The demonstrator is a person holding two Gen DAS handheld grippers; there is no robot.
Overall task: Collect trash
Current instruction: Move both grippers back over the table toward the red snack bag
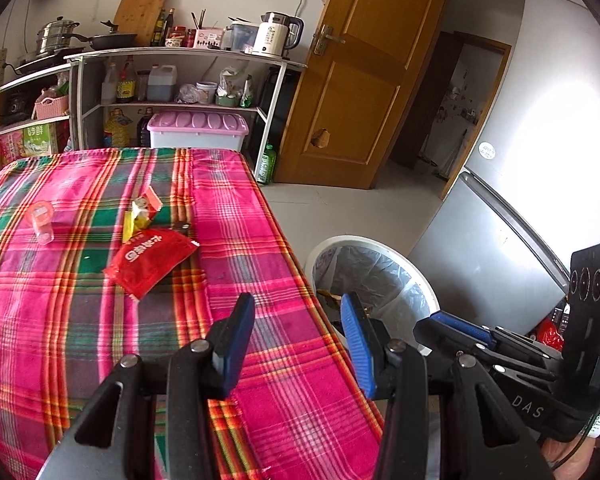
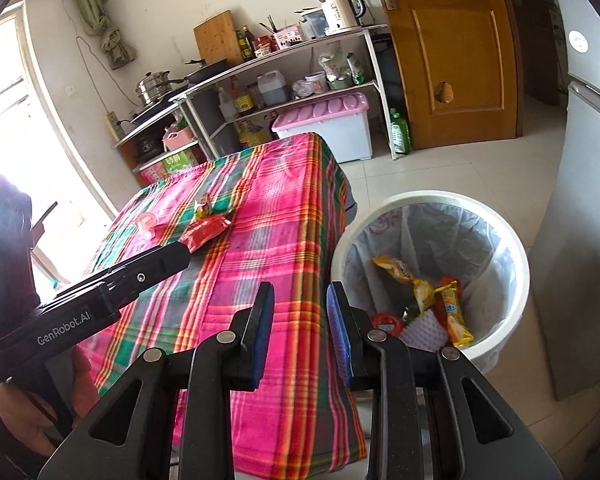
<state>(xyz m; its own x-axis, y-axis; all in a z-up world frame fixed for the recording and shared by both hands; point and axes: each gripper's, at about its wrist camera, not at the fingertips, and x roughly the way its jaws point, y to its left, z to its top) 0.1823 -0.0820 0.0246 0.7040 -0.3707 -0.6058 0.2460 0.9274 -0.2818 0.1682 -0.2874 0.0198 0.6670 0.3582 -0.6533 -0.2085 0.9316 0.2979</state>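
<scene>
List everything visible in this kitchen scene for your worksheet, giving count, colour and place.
red packet: 1, red, table centre
small wrappers: a few, yellow and red, behind the packet
plastic cup: 1, clear pink, lying left on the table
tablecloth: 1, pink-green plaid, over the table
bin: 1, white, lined, floor right of table, wrappers inside
kettle: 1, white, shelf top
storage box: 1, pink lid, under shelf
door: 1, brown, open
left gripper: open, empty
right gripper: open, empty

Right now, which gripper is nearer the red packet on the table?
Left. The left gripper hangs open over the tablecloth, the red packet ahead of it. The right gripper is open too, off the table's edge beside the bin.
</scene>
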